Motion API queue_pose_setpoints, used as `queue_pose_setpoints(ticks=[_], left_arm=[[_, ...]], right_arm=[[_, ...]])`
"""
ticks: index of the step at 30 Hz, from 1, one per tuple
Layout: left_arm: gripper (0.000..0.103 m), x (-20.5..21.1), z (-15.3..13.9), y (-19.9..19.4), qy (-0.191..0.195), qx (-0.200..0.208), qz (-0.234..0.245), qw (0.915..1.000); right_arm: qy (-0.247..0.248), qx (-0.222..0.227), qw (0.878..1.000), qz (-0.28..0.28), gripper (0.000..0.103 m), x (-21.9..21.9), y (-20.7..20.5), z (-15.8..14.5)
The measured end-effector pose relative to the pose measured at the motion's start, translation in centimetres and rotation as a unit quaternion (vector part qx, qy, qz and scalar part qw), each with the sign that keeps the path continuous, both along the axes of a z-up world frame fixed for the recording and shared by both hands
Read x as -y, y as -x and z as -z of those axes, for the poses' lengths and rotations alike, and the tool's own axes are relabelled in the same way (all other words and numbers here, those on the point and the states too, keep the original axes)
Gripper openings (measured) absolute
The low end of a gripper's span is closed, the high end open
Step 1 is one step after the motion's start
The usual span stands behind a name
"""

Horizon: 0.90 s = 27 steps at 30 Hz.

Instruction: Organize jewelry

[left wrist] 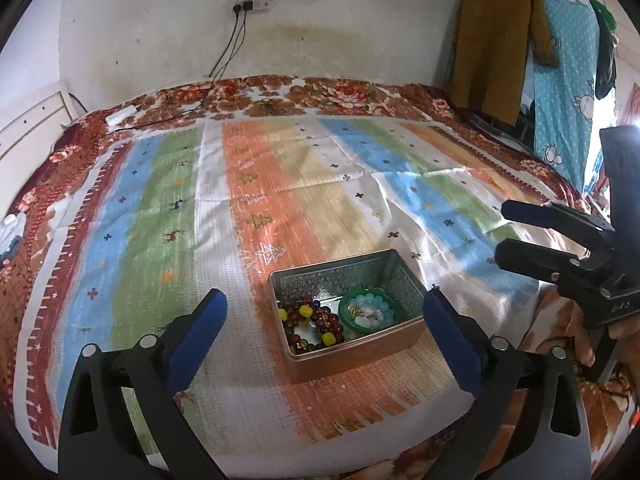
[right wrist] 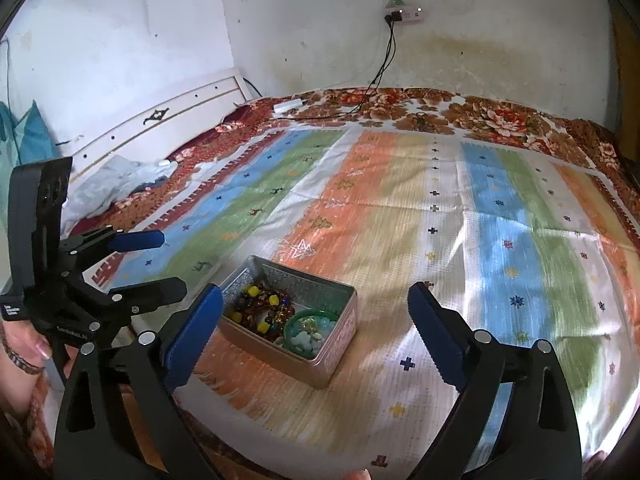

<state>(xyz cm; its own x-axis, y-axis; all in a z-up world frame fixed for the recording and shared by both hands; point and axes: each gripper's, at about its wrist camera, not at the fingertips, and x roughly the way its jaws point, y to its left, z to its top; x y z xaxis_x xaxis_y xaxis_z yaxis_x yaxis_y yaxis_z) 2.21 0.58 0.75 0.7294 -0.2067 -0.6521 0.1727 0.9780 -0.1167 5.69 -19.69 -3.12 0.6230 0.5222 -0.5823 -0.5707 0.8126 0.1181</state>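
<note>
Blue-padded fingers of our left gripper (left wrist: 324,330) fill the near edge of the left wrist view, jaws spread wide with nothing between them. Past them, the open metal tin (left wrist: 362,350) sits on the striped cloth (left wrist: 248,184), near the front of the bed, and the jewelry lies inside it: a dark beaded strand with yellow beads (left wrist: 310,326) heaped on the left half, a green bangle (left wrist: 370,312) on the right with pale blue and white beads (left wrist: 372,312) piled within its ring. No jewelry shows on the cloth around the tin.

Our right gripper (right wrist: 316,330) hovers on the right, likewise spread wide and holding nothing; in its own view the tin lies just ahead and to the left.

With everything in the tin, the scene would fit pieces waiting to be lifted out and sorted, or pieces already gathered in; we cannot tell which. Whichever it is, any handling in there asks for care, we judge. The beaded strand is looped over itself and will likely drag neighbours along, so we would pinch one bead cleanly and rise slowly. The bangle is rigid and looks slick, so a grip across its rim should hold best. The tin looks light and may slide on the cloth, so one gripper could steady its wall.

Farther off, cables (left wrist: 228,56) hang from a wall socket (left wrist: 250,2) down to the flowered blanket (left wrist: 320,94).
</note>
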Motion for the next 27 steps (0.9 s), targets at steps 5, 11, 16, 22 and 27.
queue_pose_setpoints(ticks=[5,11,16,22,27], left_arm=[[0.097,-0.1,0.0,1.1,0.016,0.01,0.0,0.9998],[0.097,0.3,-0.1,1.9,-0.015,0.033,-0.022,0.9991],[0.097,0.7,-0.3,2.3,-0.033,0.047,-0.022,0.9981],[0.097,0.9,-0.3,2.3,-0.042,0.051,-0.022,0.9976],[0.097,0.7,-0.4,2.4,-0.037,0.059,-0.019,0.9974]], right_arm=[[-0.004,0.008,1.0,0.001,0.097,0.3,0.9,0.0],[0.0,0.013,1.0,0.015,0.097,0.6,1.8,0.4],[-0.004,0.024,0.999,0.021,0.097,0.8,2.0,0.2],[0.001,0.036,0.999,0.022,0.097,0.6,2.3,0.3],[0.0,0.038,0.999,0.02,0.097,0.6,2.4,0.3]])
